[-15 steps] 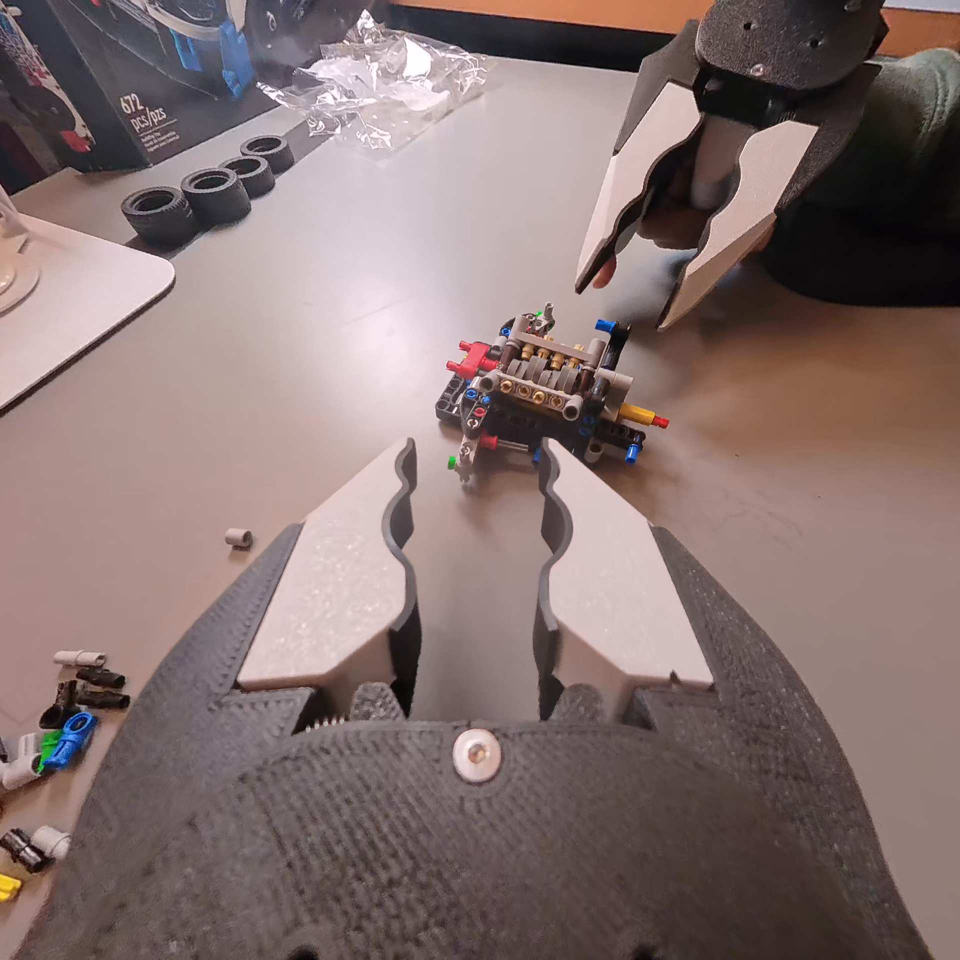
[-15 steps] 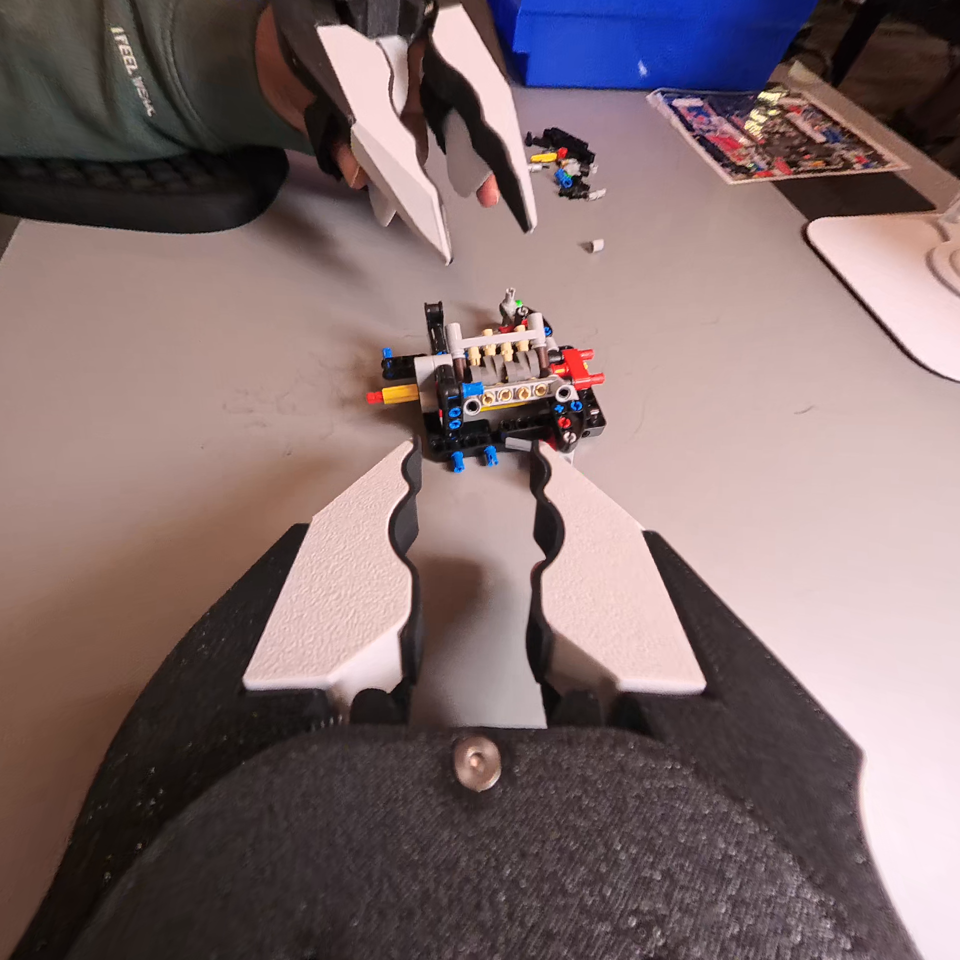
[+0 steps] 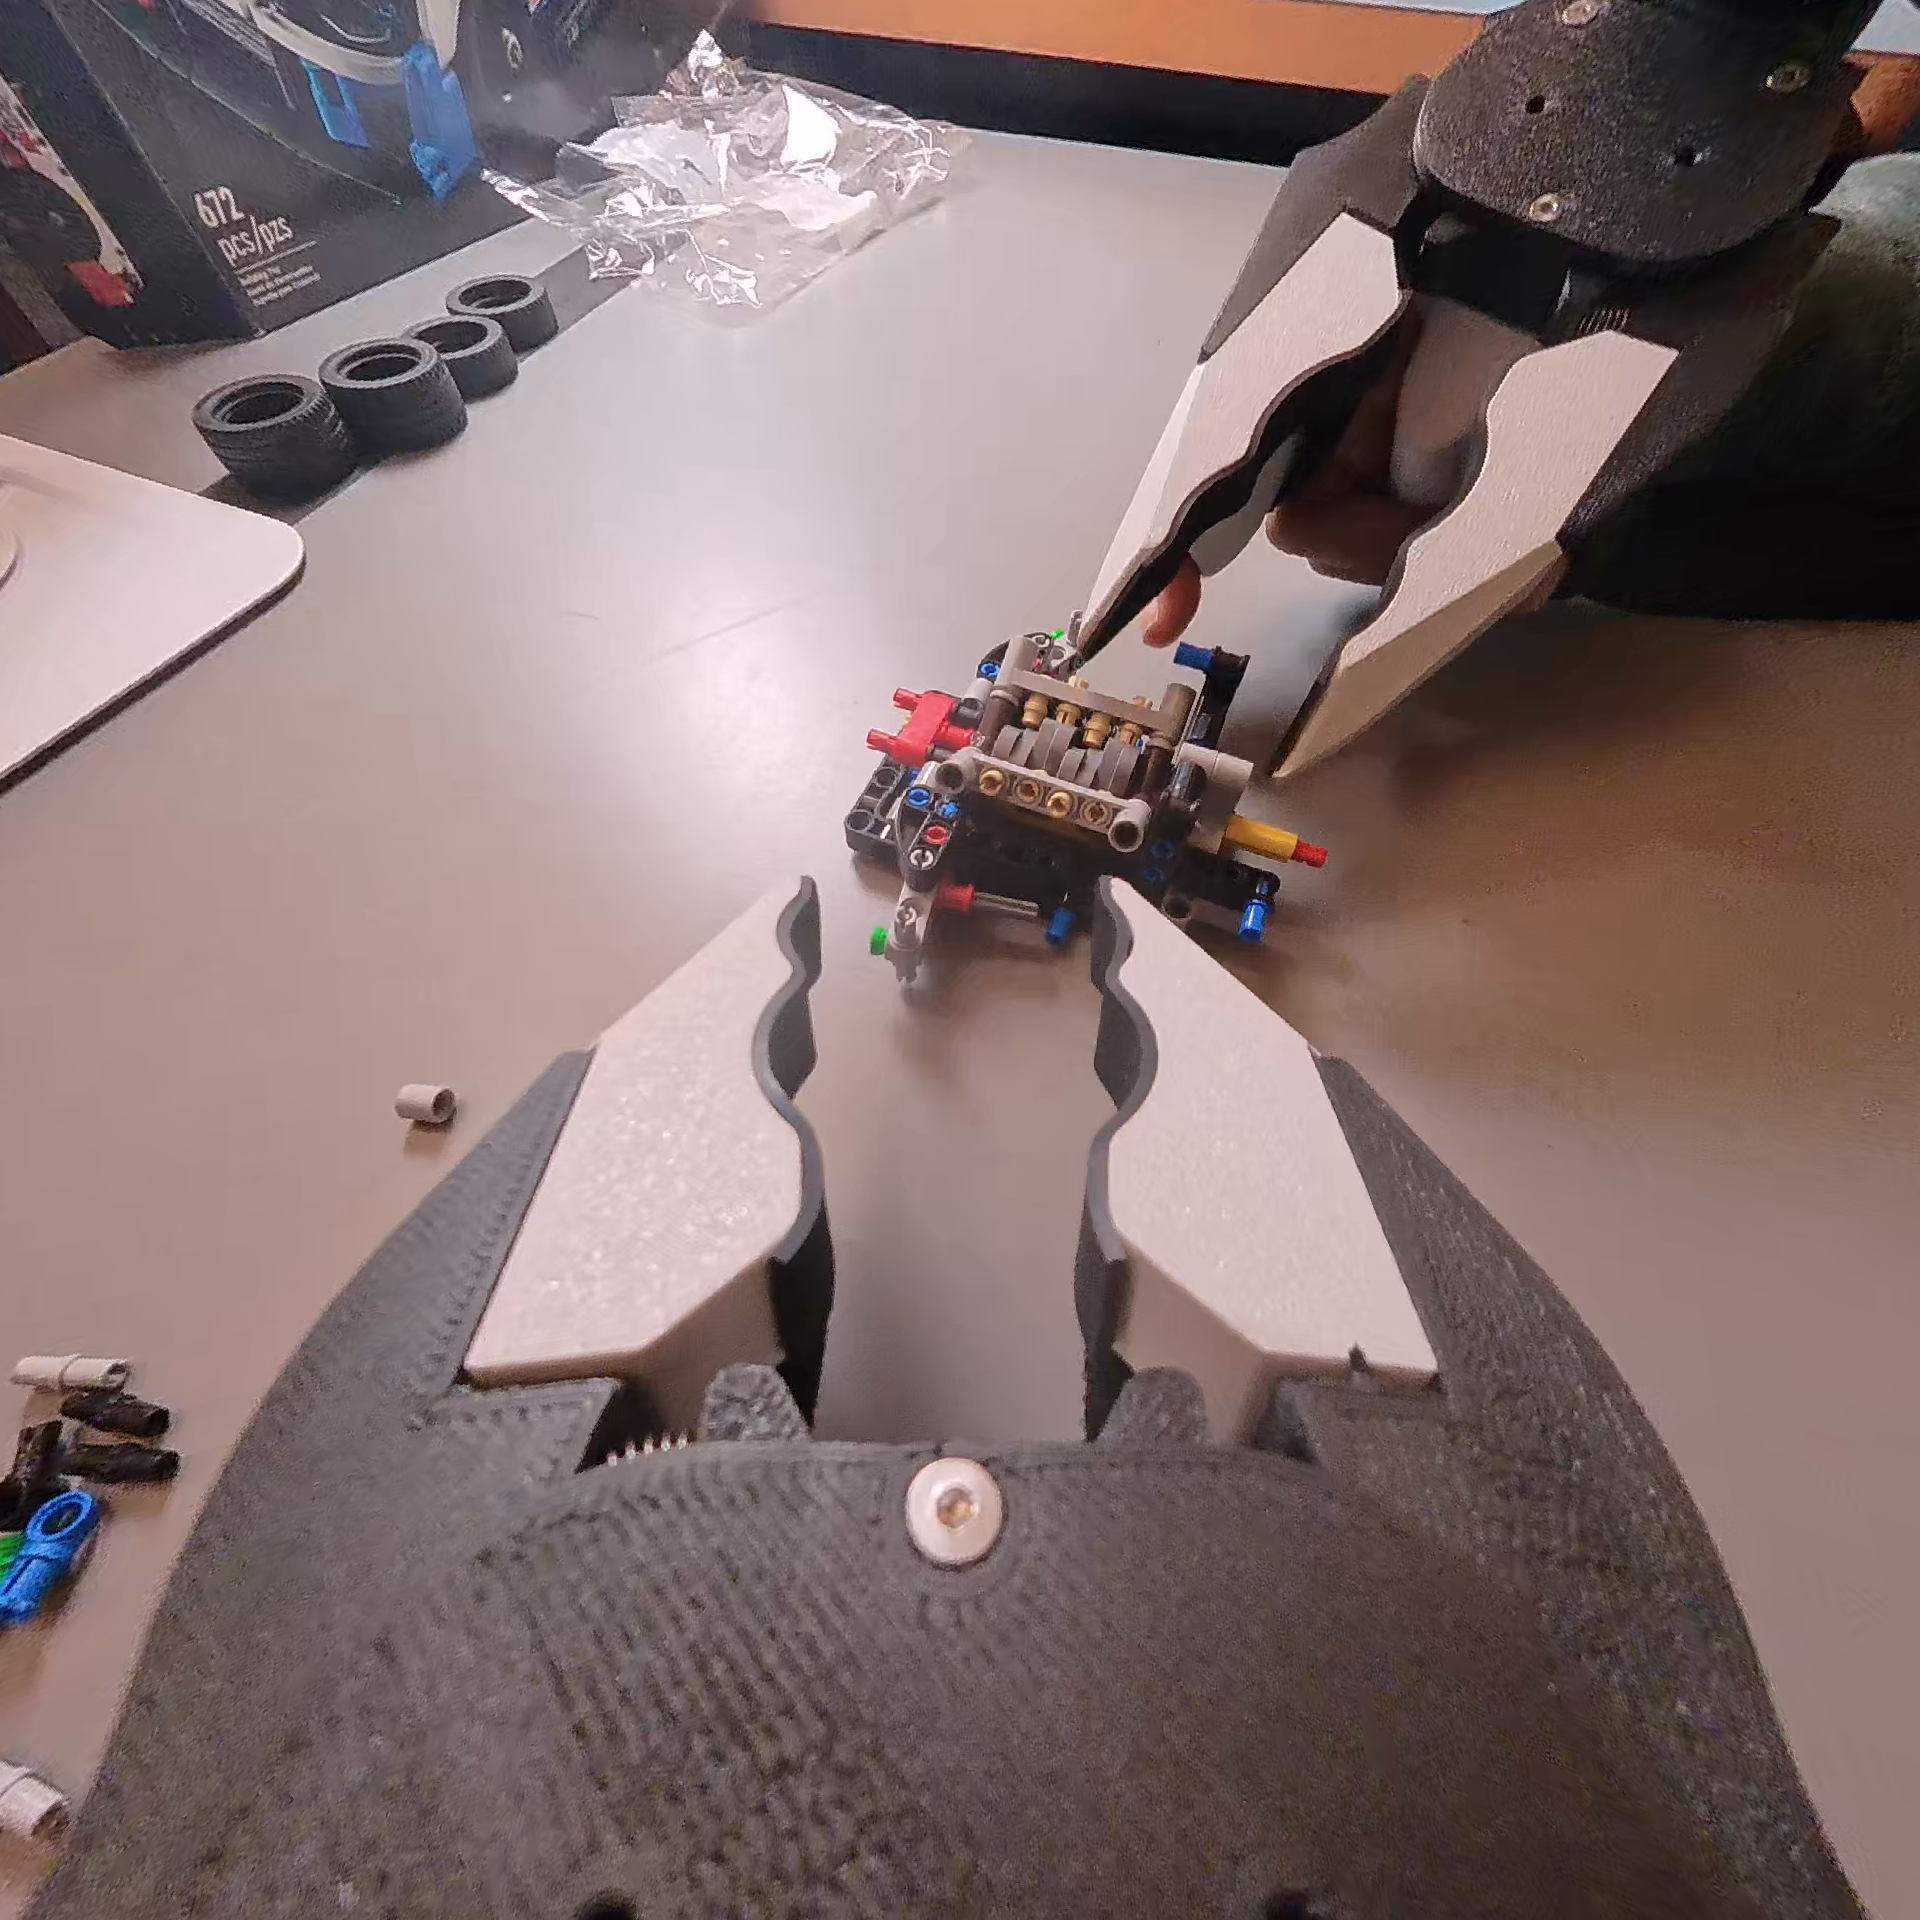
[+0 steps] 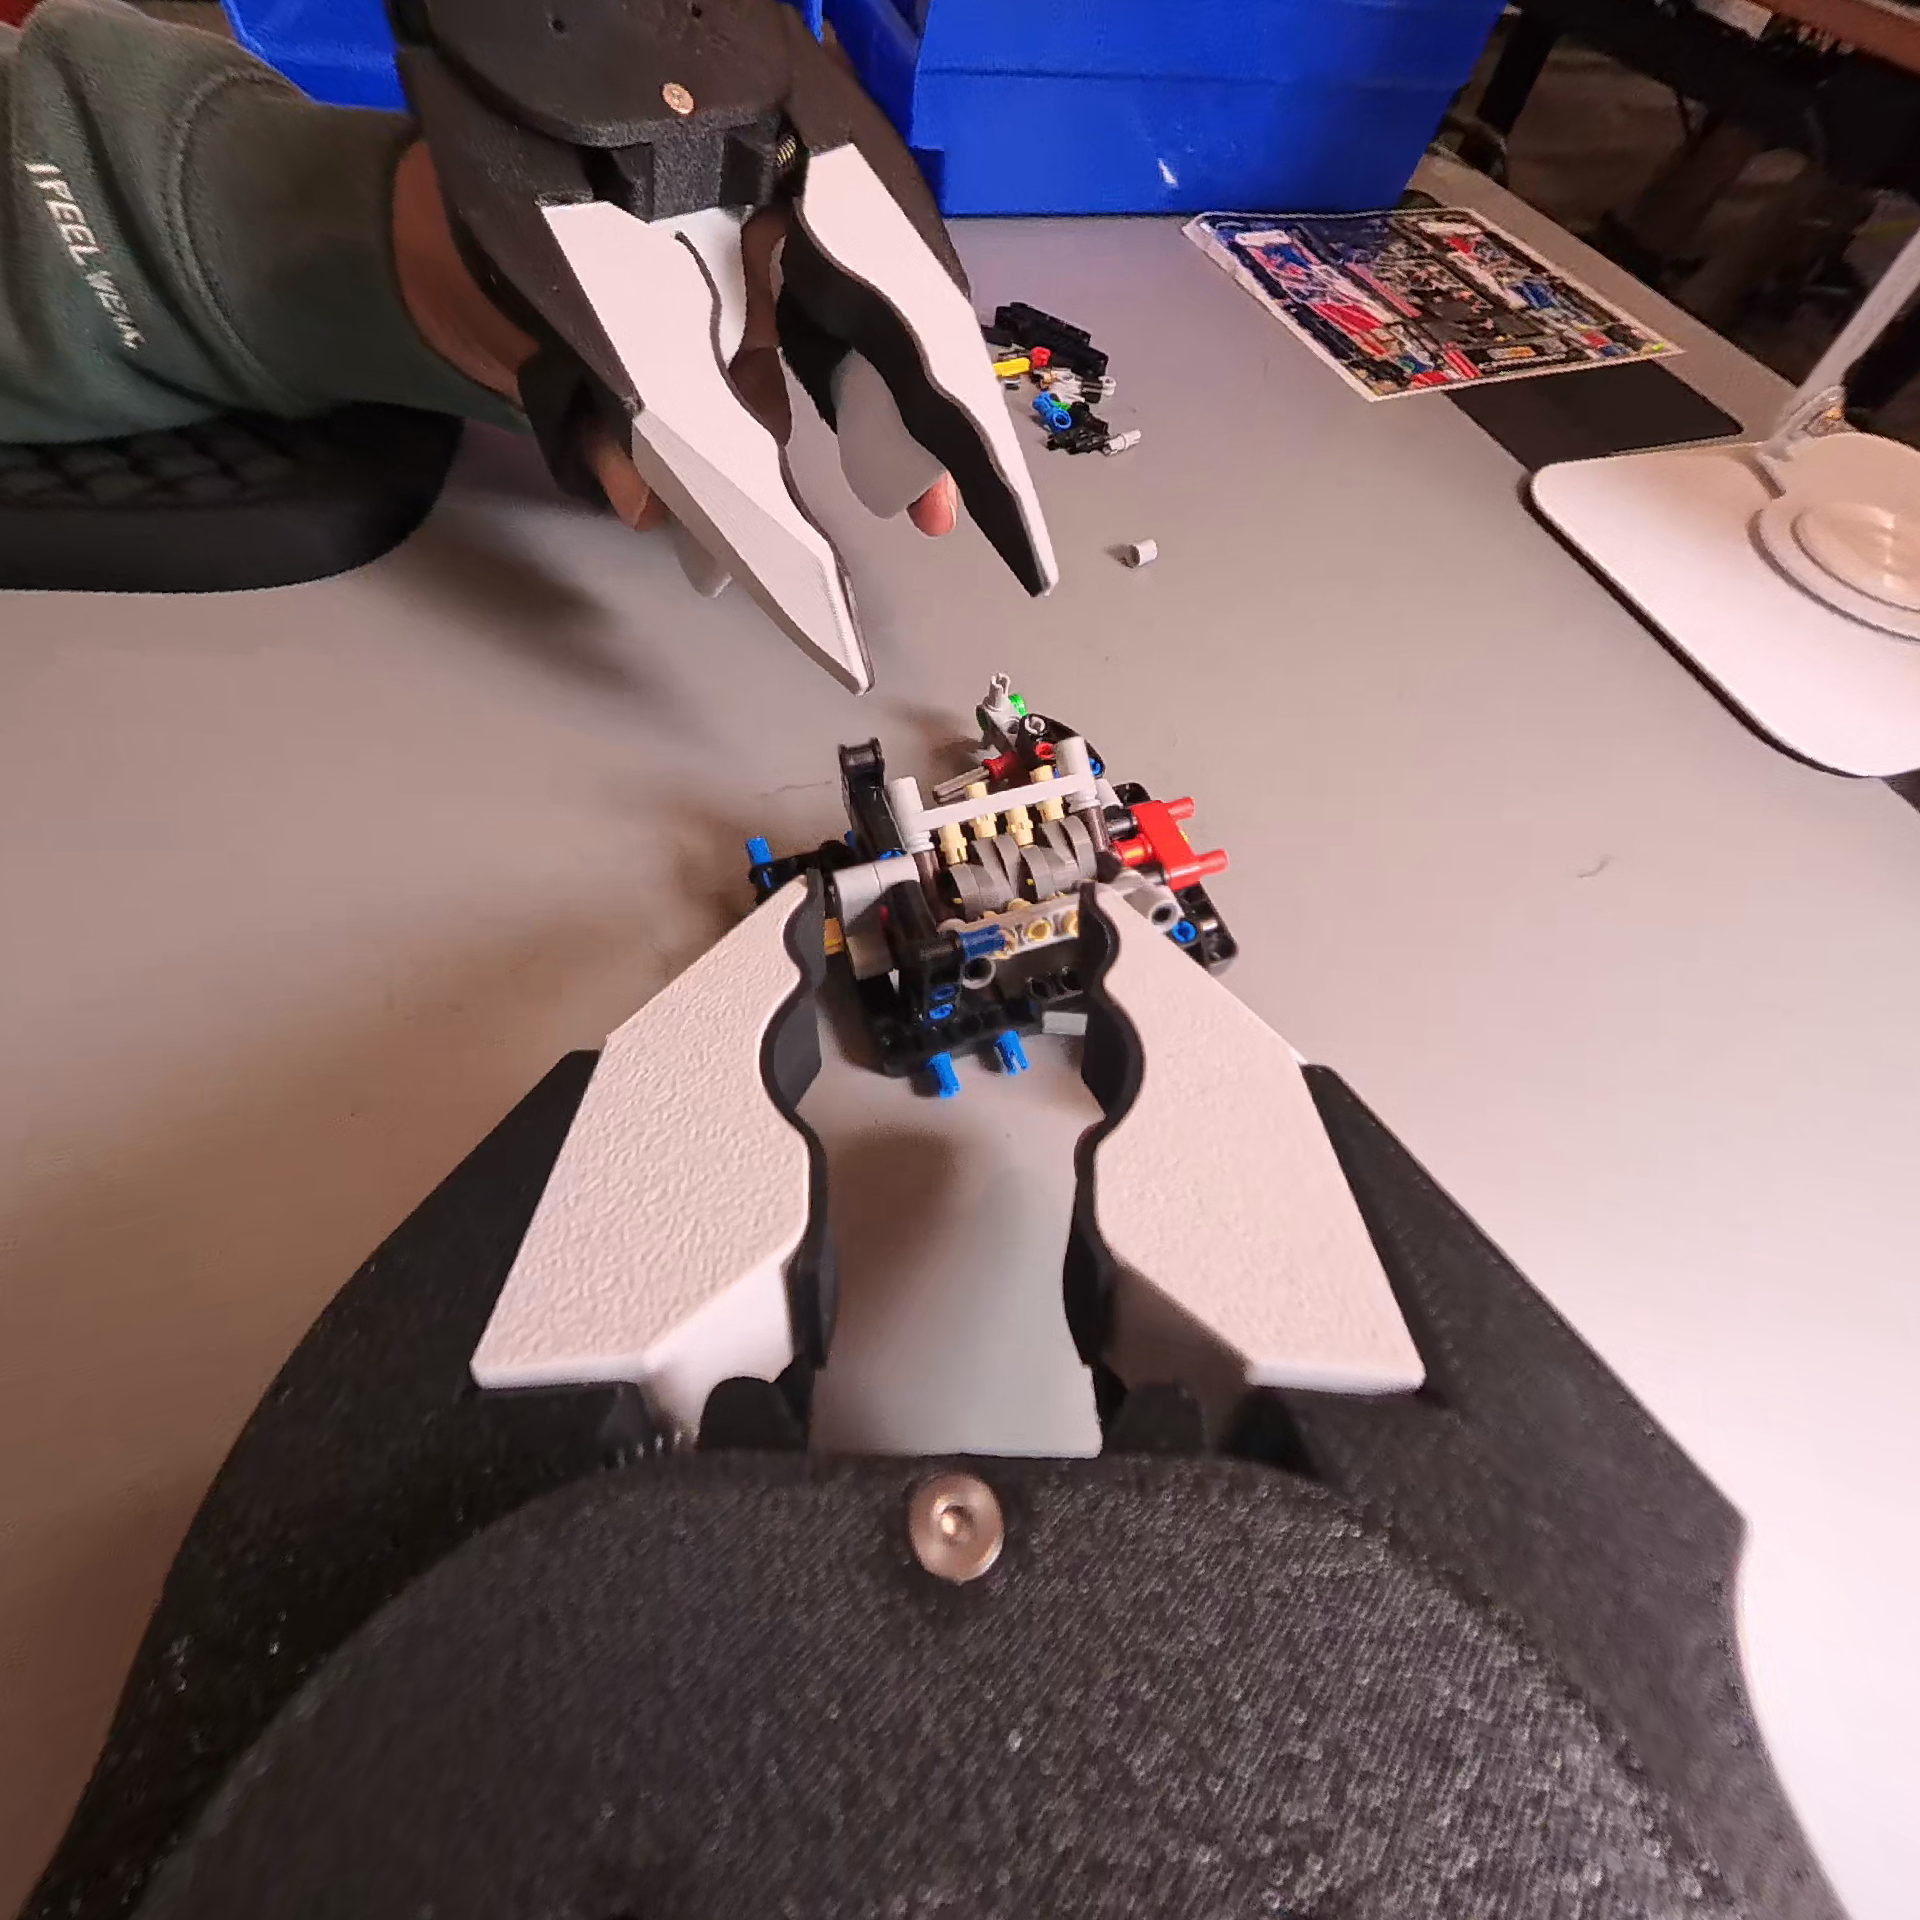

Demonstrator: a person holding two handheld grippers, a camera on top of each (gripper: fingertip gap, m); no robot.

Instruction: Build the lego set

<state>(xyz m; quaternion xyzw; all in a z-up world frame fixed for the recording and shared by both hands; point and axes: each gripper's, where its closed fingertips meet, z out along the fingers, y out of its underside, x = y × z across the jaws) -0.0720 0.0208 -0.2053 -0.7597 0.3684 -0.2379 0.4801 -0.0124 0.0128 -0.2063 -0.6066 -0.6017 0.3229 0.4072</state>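
Observation:
A partly built lego assembly (image 3: 1060,790) of black beams, grey engine parts and red, blue and yellow pins sits on the grey table (image 3: 727,623). My left gripper (image 3: 956,904) is open and empty, with its tips just short of the assembly's near side. My right gripper (image 4: 948,899) is open, with its two fingers on either side of the assembly (image 4: 1018,883). In the left wrist view the right gripper (image 3: 1184,696) comes down from the upper right, one tip at the assembly's far top corner. The left gripper (image 4: 948,634) shows beyond the assembly in the right wrist view.
Several black tyres (image 3: 384,390), a set box (image 3: 208,156) and a clear plastic bag (image 3: 748,177) lie at the far left. A white base (image 3: 125,582), a loose grey bush (image 3: 426,1103) and small loose parts (image 3: 73,1455) are nearby. Blue bins (image 4: 1143,104) and an instruction booklet (image 4: 1423,301) lie behind. My hands' fingertips stand some 7 cm from each other. The loose grey bush (image 3: 426,1103) is about 9 cm from my left fingertips and 15 cm from my right.
My right gripper has moved forward and down, so its open fingers now stand around the assembly. My left gripper has barely moved.

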